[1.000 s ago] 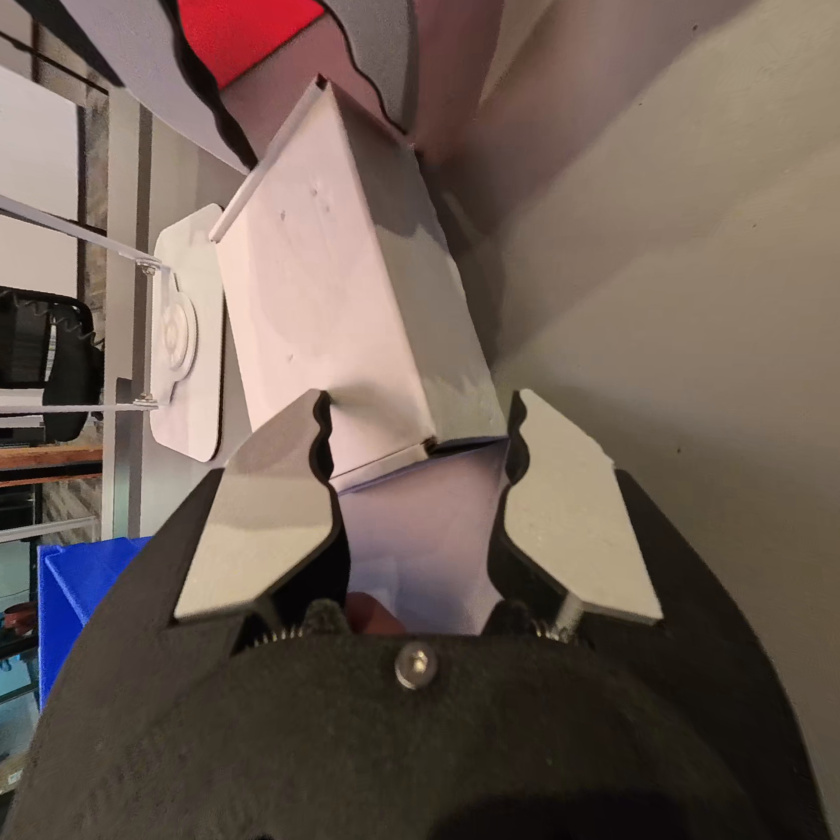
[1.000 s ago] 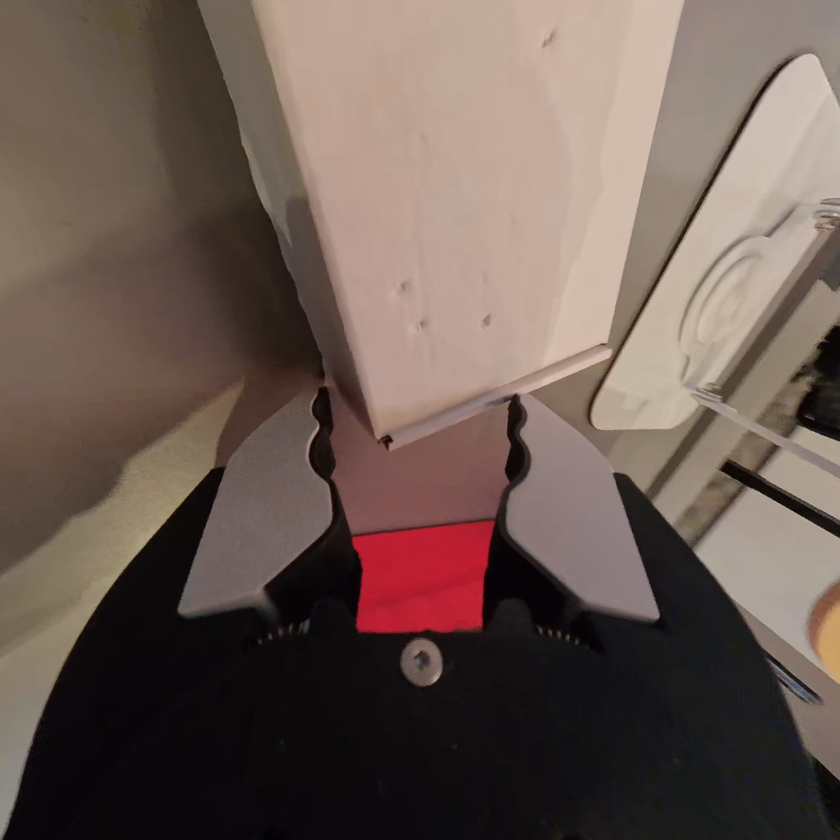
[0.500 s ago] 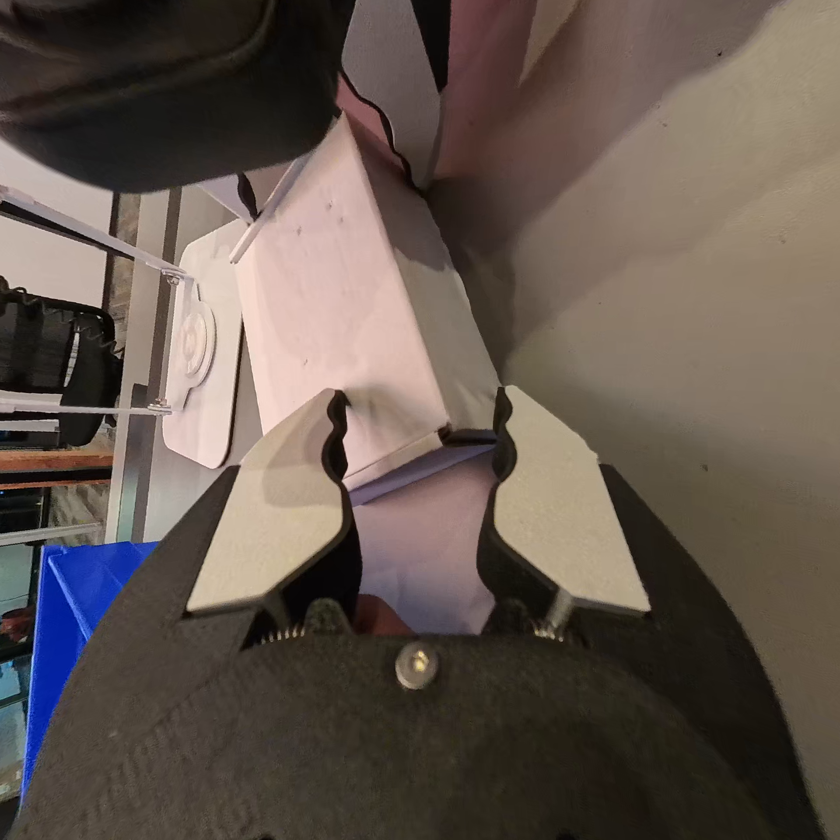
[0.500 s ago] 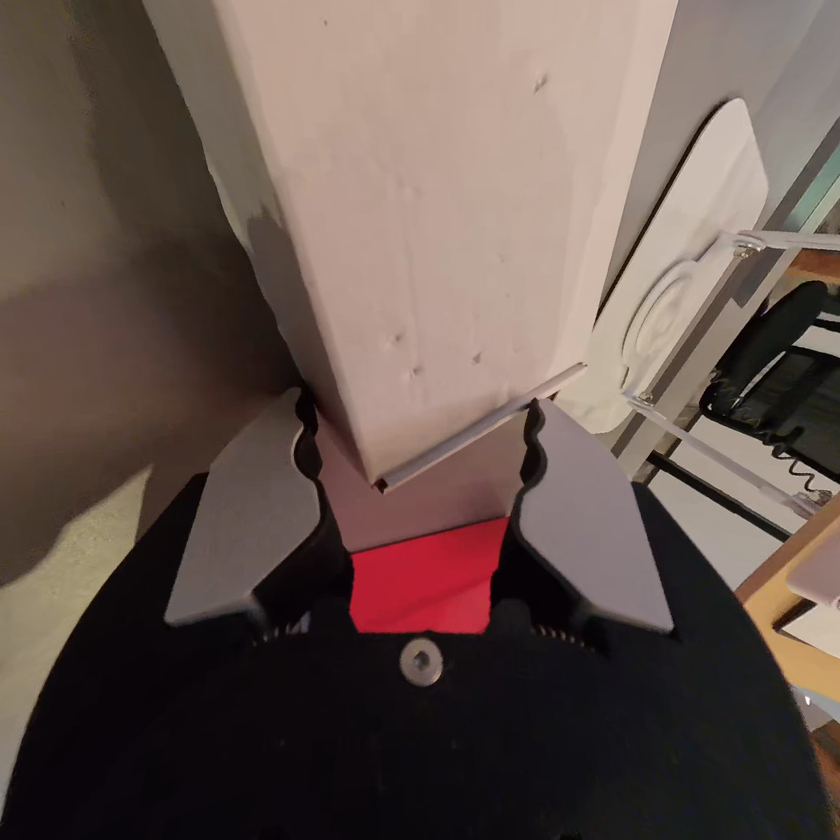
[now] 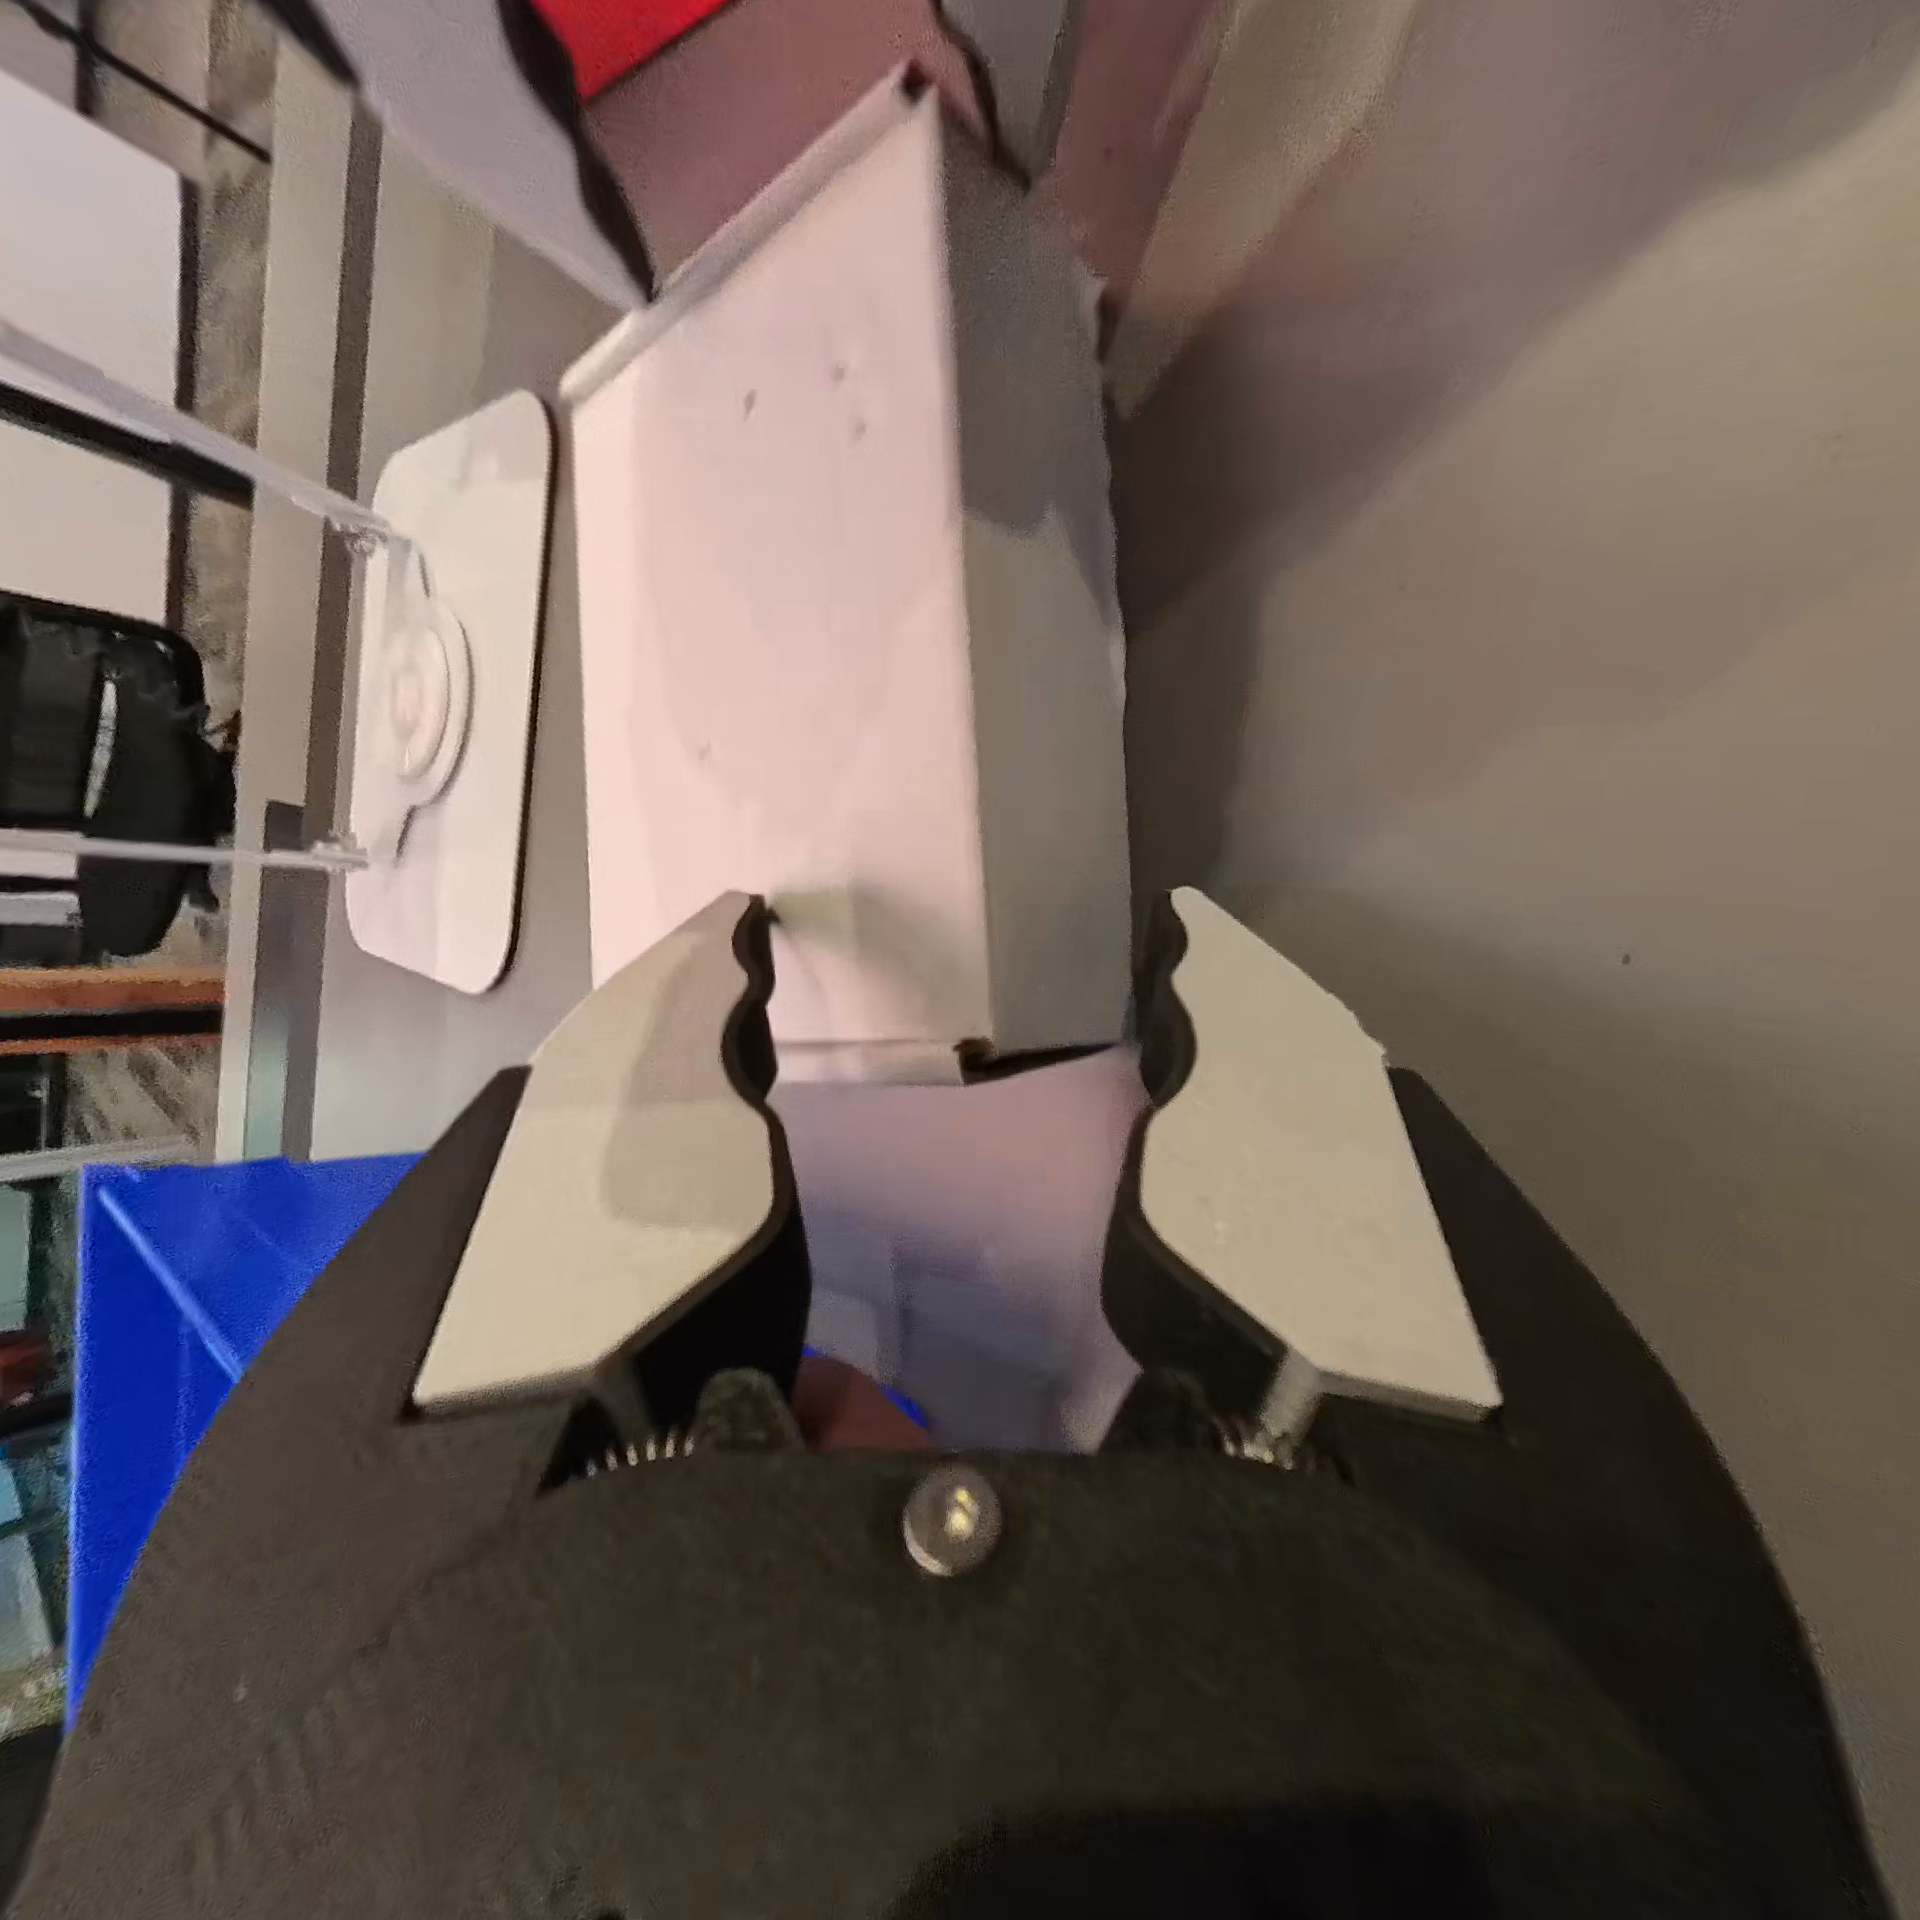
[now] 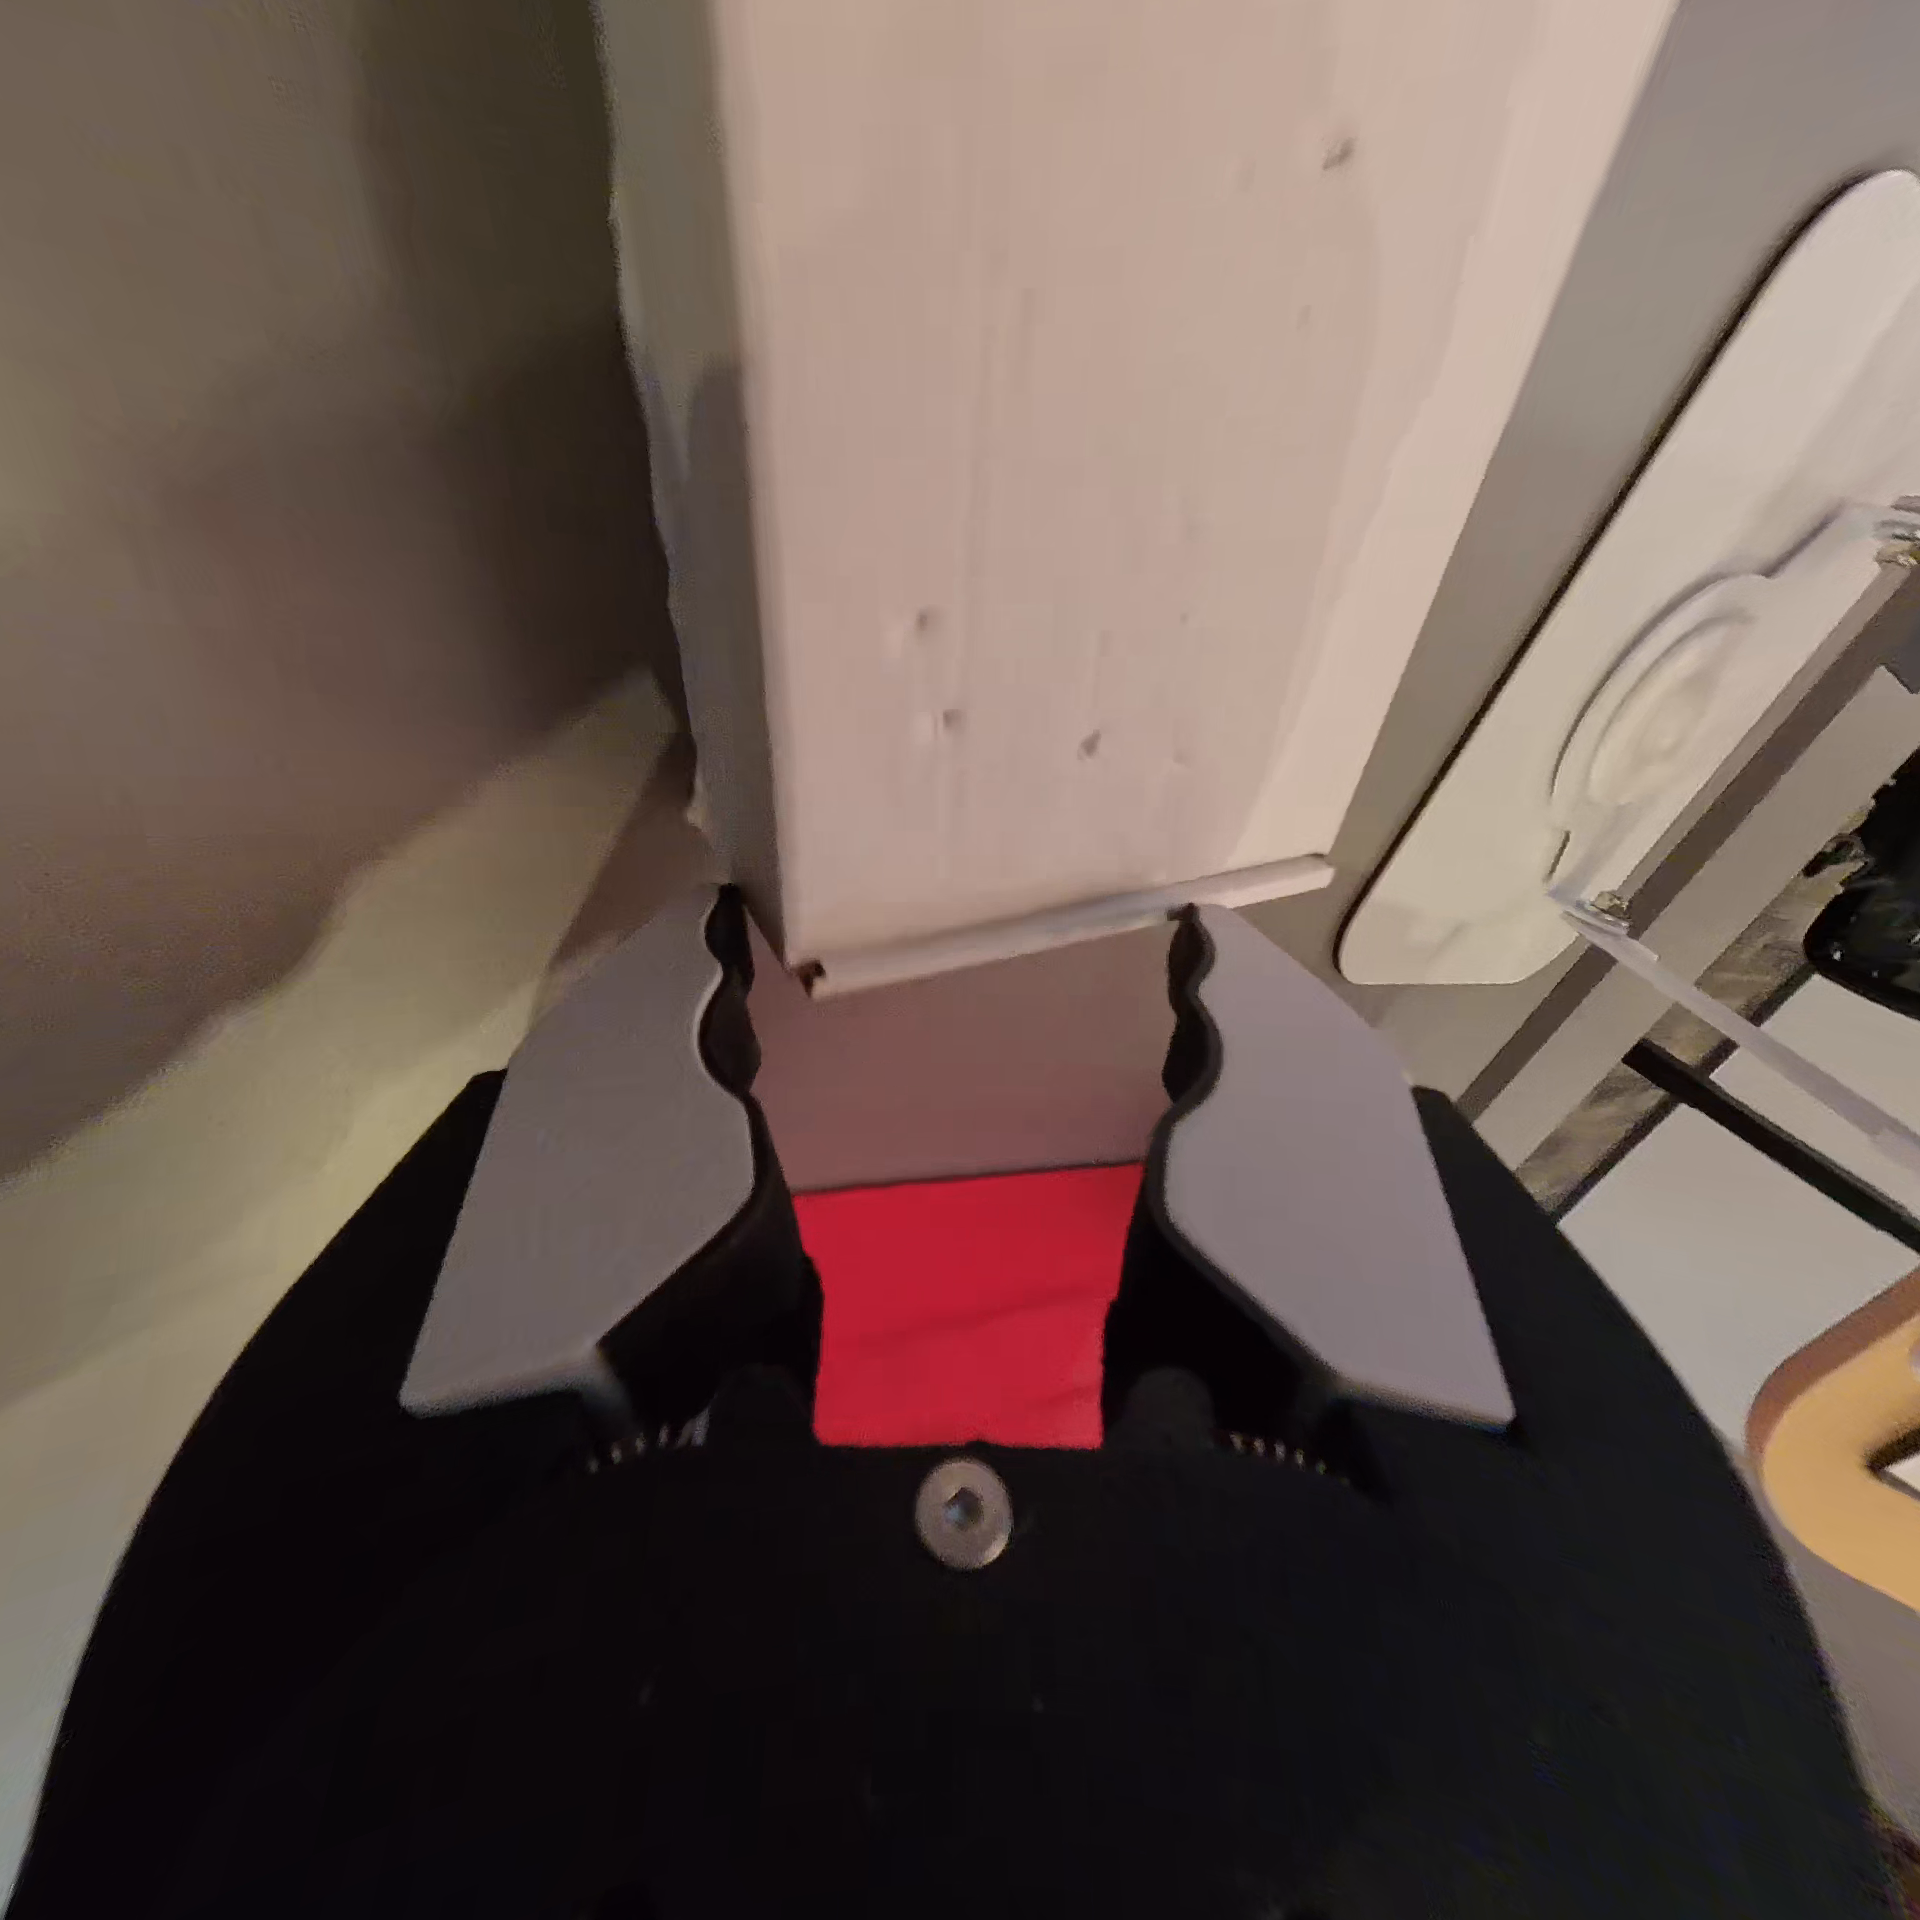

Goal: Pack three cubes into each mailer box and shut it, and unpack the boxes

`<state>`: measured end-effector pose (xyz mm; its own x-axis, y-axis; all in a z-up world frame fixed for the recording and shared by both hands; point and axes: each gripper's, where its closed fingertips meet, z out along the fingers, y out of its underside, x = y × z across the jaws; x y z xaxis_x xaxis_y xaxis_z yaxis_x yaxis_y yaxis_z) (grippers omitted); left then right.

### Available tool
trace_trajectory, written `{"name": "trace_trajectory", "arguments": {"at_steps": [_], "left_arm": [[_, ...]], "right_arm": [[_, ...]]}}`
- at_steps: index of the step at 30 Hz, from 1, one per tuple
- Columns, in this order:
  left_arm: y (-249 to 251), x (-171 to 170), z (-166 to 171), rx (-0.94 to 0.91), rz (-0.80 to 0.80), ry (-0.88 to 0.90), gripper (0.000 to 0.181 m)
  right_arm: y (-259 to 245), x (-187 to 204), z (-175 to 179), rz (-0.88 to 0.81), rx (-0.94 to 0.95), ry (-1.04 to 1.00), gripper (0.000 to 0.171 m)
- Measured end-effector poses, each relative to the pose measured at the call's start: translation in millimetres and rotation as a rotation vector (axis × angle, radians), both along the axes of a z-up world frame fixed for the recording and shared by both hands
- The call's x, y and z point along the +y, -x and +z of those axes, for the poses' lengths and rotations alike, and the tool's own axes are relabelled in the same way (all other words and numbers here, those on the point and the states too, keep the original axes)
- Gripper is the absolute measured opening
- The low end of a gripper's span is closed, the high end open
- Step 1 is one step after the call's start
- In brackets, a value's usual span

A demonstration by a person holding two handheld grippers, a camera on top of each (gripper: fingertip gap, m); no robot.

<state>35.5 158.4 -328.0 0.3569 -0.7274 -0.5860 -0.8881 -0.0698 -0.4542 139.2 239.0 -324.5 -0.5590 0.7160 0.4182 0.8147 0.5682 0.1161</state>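
Only the left wrist view shows a blue bin (image 5: pixel 208 1278); only the right shows a red cube (image 6: pixel 961 1283) between its fingers. The white mailer box (image 5: pixel 831 644) is clamped endwise between the left gripper (image 5: pixel 956 997) and right gripper (image 6: pixel 956 966), both tilted, each gripping an end flap.
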Motion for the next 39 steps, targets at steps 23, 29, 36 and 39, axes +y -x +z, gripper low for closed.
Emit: {"name": "trace_trajectory", "arguments": {"at_steps": [23,29,36,39], "left_arm": [[12.0,0.3,2.6,-0.023,0.039,-0.086,0.053],[11.0,-0.4,2.9,0.006,0.026,-0.135,0.05],[10.6,-0.6,3.5,0.016,0.013,-0.109,0.05],[10.4,-0.5,3.4,0.014,0.008,-0.107,0.05]], "right_arm": [[8.2,-5.5,-12.3,-0.047,0.053,-0.088,0.097],[8.3,-5.4,-12.5,-0.044,0.017,-0.111,0.089],[26.6,-27.9,4.6,-0.097,0.137,0.209,0.117],[39.5,-26.8,6.3,-0.129,0.117,0.259,0.135]]}}
